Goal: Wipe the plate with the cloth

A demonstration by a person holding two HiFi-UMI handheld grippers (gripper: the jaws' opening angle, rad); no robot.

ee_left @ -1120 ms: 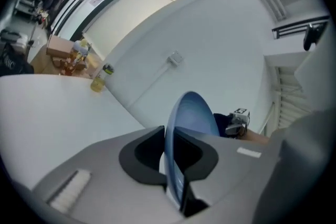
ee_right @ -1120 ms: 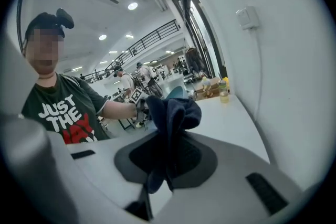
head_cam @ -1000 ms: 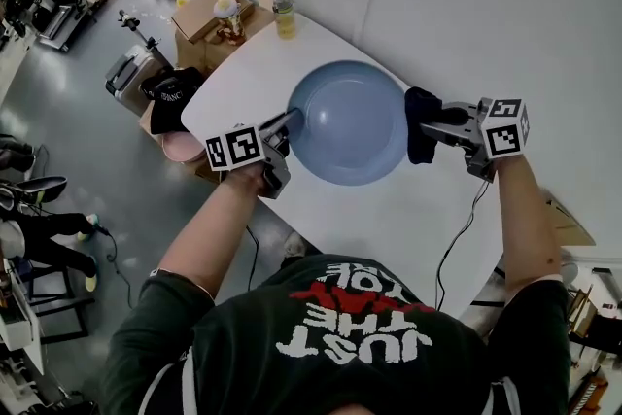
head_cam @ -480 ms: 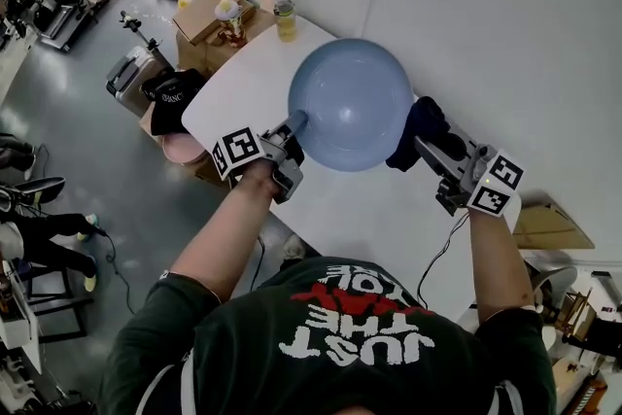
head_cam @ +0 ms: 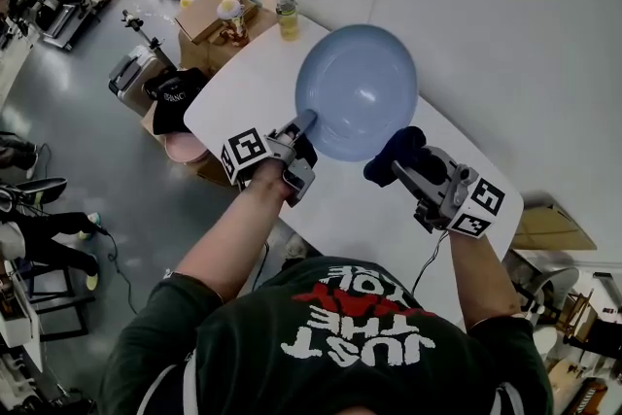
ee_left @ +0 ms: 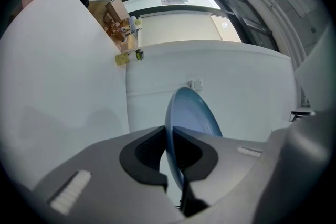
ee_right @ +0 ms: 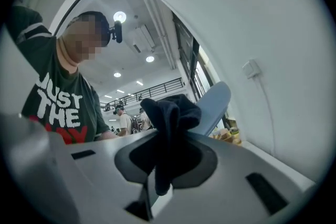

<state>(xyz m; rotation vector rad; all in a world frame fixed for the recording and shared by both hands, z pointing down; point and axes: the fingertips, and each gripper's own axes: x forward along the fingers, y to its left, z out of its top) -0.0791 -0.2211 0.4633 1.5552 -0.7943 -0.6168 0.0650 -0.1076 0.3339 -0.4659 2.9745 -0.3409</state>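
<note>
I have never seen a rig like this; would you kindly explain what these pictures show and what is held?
No robot here: a person carries two hand-held, two-fingered grippers. The head view looks down from a camera on the person's head; each gripper view comes from a camera riding on that gripper, looking along its fingers. The left gripper pinches the rim of a blue plate, lifted off the white table. The right gripper clamps a dark cloth beside the plate's edge; whether they touch is unclear. A small jar stands at the table's far corner.
</note>
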